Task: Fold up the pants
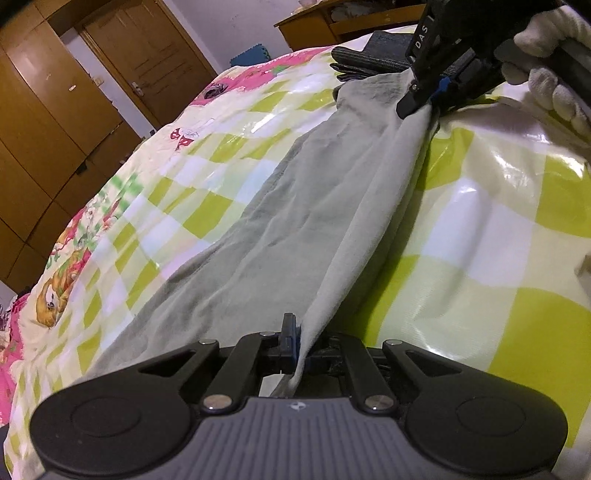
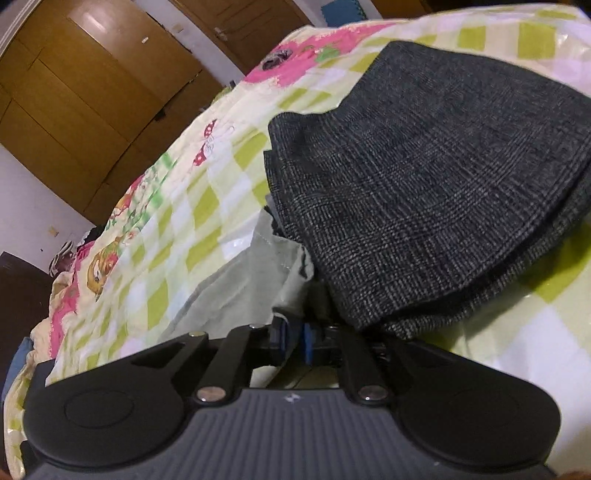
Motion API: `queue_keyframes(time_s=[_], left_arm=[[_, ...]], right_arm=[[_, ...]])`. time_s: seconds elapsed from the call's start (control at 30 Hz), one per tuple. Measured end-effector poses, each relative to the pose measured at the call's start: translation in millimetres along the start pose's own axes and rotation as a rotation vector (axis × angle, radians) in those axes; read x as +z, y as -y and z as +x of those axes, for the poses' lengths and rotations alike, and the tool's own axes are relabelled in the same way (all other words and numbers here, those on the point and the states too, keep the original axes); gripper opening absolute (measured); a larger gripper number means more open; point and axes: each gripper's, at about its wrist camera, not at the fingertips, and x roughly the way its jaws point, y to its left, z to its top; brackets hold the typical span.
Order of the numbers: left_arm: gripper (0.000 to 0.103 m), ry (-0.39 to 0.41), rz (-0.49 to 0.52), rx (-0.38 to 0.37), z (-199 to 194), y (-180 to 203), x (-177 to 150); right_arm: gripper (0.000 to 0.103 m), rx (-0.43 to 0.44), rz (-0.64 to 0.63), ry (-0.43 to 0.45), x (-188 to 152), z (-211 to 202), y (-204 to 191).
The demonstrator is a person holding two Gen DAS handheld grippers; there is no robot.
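Pale grey-green pants (image 1: 295, 206) lie stretched lengthwise over the checked bed cover (image 1: 480, 221). My left gripper (image 1: 301, 332) is shut on their near edge, and a raised fold of cloth runs from it up to my right gripper (image 1: 419, 105), which a white-gloved hand (image 1: 554, 85) holds at the far end. In the right wrist view the right gripper (image 2: 294, 332) shows a narrow dark gap between its blue pads. The pants' hem (image 2: 236, 288) lies bunched just left of its fingertips, and I see no cloth pinched between the pads.
A stack of folded dark grey checked pants (image 2: 424, 177) sits right ahead of the right gripper, also visible as dark pants (image 1: 369, 59) at the far end. Wooden wardrobe doors (image 1: 44, 110) stand beyond the bed's left edge, and a wooden desk (image 1: 332, 22) behind it.
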Motion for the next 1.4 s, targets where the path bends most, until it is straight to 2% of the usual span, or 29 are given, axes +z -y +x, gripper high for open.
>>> queue_keyframes(time_s=[0.1,0.2,0.3,0.43,0.5,0.57,0.6,0.67,0.7,0.77,0.83,0.9,1.0,1.1,1.27,1.4], left_arm=[[0.022,0.000,-0.034,-0.032,-7,-6,0],[0.022,-0.005,-0.041,-0.034,-2,-9,1],[0.023,-0.002,-0.090,-0.035,-3,-23,6],[0.023,0.089,-0.111,0.075,-34,-51,16],[0.023,0.127,-0.109,0.114,-47,-57,18],[0.023,0.130,-0.095,0.115,-46,-51,14],[0.023,0.105,-0.082,0.086,-39,-43,10],[0.023,0.039,-0.026,0.043,-21,-20,1],[0.023,0.011,0.001,0.024,-15,-9,-4],[0.023,-0.006,0.021,-0.012,-14,5,-10],[0.022,0.012,0.057,-0.006,-19,12,-12],[0.022,0.015,0.060,-0.015,-19,12,-10],[0.022,0.008,0.044,-0.019,-14,8,-7],[0.022,0.008,0.046,-0.020,-15,9,-7],[0.022,0.011,0.051,-0.015,-17,12,-8],[0.022,0.011,0.037,-0.017,-14,12,-9]], right_arm=[[0.012,0.002,-0.037,0.024,1,-15,-8],[0.004,0.014,-0.034,0.041,8,-16,-14],[0.004,0.088,0.007,0.040,25,-10,-26],[0.004,0.223,-0.018,0.139,51,-31,-60],[0.003,0.252,-0.046,0.194,50,-45,-66],[0.003,0.209,-0.067,0.189,40,-41,-56],[0.004,0.152,-0.088,0.157,34,-31,-48],[0.008,0.031,-0.067,0.013,19,-2,-25],[0.008,-0.006,-0.038,-0.014,12,4,-15],[0.008,-0.005,-0.025,0.015,1,-4,-7],[0.008,-0.015,-0.028,0.047,-4,-15,-3],[0.005,-0.030,-0.029,0.042,-3,-17,2],[0.005,-0.012,0.019,0.034,1,-11,5],[0.005,-0.032,0.028,0.036,-3,-16,5],[0.005,-0.055,0.110,0.061,-13,-16,8],[0.008,-0.011,0.226,0.076,-16,-2,18]])
